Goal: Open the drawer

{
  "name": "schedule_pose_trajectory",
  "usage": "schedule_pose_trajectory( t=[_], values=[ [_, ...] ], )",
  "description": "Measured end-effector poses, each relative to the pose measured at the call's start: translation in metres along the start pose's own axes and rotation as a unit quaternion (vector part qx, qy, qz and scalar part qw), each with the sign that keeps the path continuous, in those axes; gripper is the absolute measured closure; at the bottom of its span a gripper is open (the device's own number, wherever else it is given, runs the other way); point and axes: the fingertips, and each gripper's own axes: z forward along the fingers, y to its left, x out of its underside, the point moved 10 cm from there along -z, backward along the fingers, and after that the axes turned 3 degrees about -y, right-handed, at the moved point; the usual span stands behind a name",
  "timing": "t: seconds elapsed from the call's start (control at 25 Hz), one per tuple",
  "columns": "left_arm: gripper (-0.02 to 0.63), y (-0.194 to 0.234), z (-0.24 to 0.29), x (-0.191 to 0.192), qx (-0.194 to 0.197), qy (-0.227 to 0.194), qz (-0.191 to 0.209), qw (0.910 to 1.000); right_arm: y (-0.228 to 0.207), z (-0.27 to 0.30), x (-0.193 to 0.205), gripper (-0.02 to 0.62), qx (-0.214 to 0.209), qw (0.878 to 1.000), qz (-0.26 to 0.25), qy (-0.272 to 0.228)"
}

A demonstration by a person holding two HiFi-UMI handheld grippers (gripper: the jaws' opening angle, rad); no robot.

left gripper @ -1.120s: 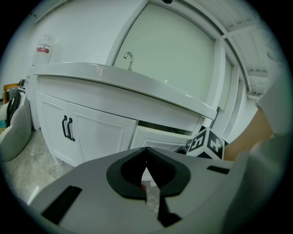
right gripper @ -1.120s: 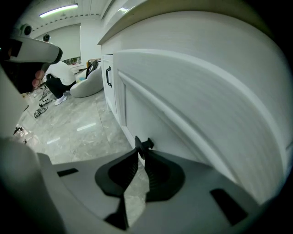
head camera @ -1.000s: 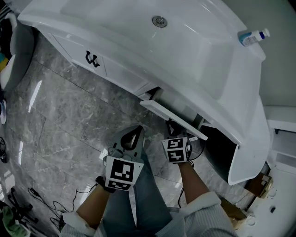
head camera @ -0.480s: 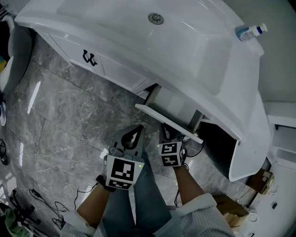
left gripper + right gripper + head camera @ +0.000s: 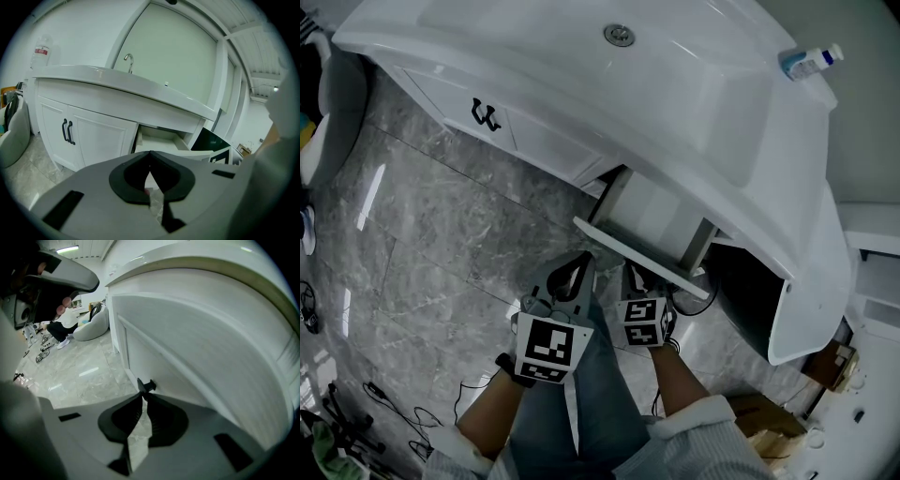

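Note:
The white drawer (image 5: 643, 259) under the vanity top stands partly pulled out, its bare inside (image 5: 661, 212) showing; it is also seen open in the left gripper view (image 5: 161, 140). My right gripper (image 5: 639, 278) reaches under the drawer front. In the right gripper view its jaws (image 5: 142, 394) are closing on the small black drawer handle (image 5: 146, 386), tips pinching it against the white front panel (image 5: 187, 357). My left gripper (image 5: 578, 262) hangs beside it over the floor, shut (image 5: 150, 153) with nothing held.
To the left are white cabinet doors with black handles (image 5: 486, 117). A sink drain (image 5: 619, 36) and a bottle (image 5: 811, 60) sit on the vanity top. A dark open cabinet (image 5: 741, 309) lies right of the drawer. A grey beanbag (image 5: 10, 136) and cables (image 5: 384, 403) lie on the marble floor.
The drawer has slid further out toward me, and my right gripper has come back with it on the handle. The left gripper has stayed put.

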Motion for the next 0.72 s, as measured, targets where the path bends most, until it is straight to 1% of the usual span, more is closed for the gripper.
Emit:
schedule_pose_trajectory(
  t=[0.2, 0.36, 0.72],
  values=[
    [0.591, -0.002, -0.004, 0.004, -0.002, 0.002, -0.001, 1.0000, 0.001, -0.003, 0.002, 0.560, 0.005, 1.000, -0.003, -0.004],
    [0.591, -0.005, -0.008, 0.008, -0.004, 0.004, -0.001, 1.0000, 0.003, -0.001, 0.004, 0.560, 0.010, 1.000, 0.004, -0.004],
    [0.591, -0.009, -0.018, 0.011, -0.007, 0.005, 0.006, 0.9999, 0.004, 0.005, 0.008, 0.543, 0.020, 0.999, 0.047, -0.004]
  ],
)
